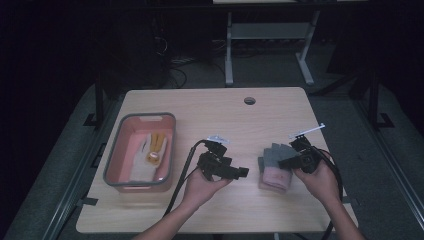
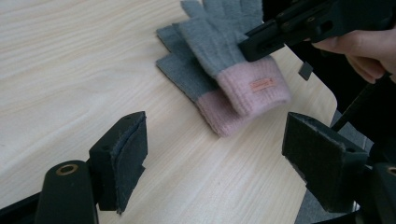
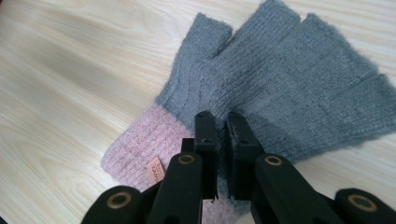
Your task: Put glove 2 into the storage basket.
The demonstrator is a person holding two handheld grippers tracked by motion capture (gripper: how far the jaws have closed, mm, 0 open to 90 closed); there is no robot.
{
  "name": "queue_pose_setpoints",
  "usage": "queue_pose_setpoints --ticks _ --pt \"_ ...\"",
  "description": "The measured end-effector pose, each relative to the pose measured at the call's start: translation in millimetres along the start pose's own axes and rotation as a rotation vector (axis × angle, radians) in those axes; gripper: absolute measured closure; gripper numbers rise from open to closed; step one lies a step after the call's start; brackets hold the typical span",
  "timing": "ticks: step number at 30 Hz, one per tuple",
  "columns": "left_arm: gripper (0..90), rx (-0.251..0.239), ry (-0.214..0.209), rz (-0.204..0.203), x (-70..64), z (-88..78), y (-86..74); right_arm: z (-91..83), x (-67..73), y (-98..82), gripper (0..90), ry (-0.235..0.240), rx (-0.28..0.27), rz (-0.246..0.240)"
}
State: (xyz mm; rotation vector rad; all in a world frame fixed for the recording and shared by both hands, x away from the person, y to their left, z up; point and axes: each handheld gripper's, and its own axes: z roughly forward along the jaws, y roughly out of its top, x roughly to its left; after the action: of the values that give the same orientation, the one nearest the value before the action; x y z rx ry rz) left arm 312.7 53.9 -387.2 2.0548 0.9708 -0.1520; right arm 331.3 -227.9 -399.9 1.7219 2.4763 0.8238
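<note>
Risk: right gripper (image 3: 219, 126) has its jaws closed together over the top grey-pink glove (image 3: 261, 93), no knit visibly pinched; a lift may take only fuzz, or drag the pair across the counter (image 1: 280, 210). Gloves lie stacked, cuffs toward the person, directly beneath those jaws. Left gripper (image 2: 215, 158) jaws wide apart, empty, gloves (image 2: 224, 70) just ahead

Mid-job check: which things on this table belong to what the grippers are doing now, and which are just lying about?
In the job:
- grey gloves with pink cuffs, stacked as a pair
- right gripper, jaws shut, over the top glove
- left gripper, jaws open, nothing between them

Lying about:
- pink tray at the left
- white and yellow gloves inside it
</note>
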Motion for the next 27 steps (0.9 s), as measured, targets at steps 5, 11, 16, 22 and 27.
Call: queue_pose_setpoints --ticks 5,11,16,22,27 --pt "23.1 0.015 -0.003 0.000 -1.0 5.8 -0.8 10.4 5.0 0.1 84.5 -0.011 0.023 -0.012" --pt "23.1 0.027 -0.007 -0.007 -1.2 14.2 -0.6 17.4 2.1 -2.5 83.1 -0.014 0.031 -0.010" --pt "23.1 0.050 -0.013 -0.008 -2.3 25.4 0.1 19.1 -0.7 -5.6 77.3 -0.006 0.013 -0.004" --pt "24.4 0.075 -0.023 -0.018 -6.6 43.7 0.5 7.9 -7.8 -11.8 68.0 0.024 -0.037 0.022" --pt "27.5 0.095 -0.034 -0.029 -7.3 58.1 2.1 2.8 -14.9 -20.6 61.5 0.051 -0.074 0.065"
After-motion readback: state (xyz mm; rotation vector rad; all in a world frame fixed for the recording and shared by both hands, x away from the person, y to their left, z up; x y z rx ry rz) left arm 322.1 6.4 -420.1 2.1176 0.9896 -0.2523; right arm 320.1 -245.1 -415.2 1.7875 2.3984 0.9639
